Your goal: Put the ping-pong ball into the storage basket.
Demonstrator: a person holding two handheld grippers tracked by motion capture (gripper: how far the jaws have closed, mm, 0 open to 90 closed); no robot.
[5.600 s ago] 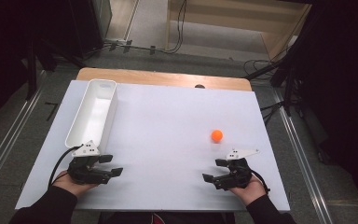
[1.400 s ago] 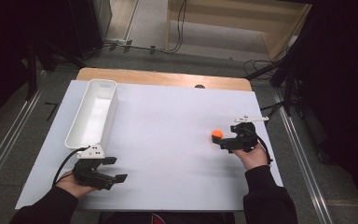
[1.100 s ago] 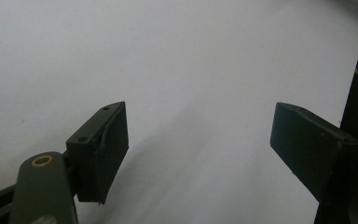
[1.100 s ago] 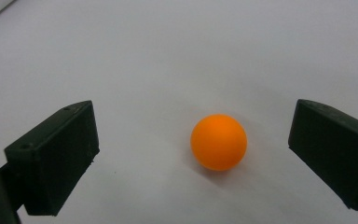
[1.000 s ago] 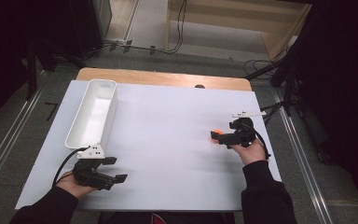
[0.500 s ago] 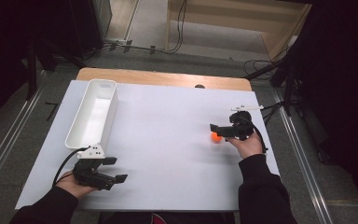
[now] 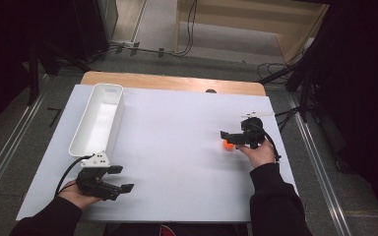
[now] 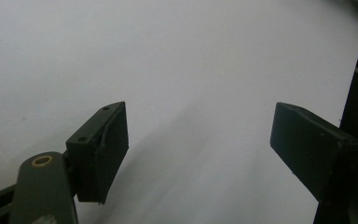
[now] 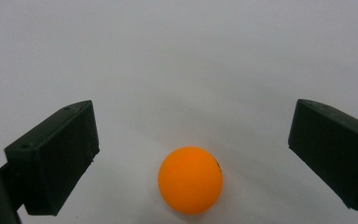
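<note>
Orange ball sits untouched between wide-open right gripper jaws; left gripper also wide, idle on white table.

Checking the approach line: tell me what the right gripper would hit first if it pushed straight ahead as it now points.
The orange ball: it sits on the white table between the open jaws of the right gripper, touching neither. Beyond it, the way looks free.

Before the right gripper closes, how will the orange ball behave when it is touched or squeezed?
The ball is round and sits free on the flat white table, so a one-sided touch would probably roll it away. It looks smooth, so it may slip from the flat pads. The right gripper is open with the ball between its jaws, which should help.
</note>
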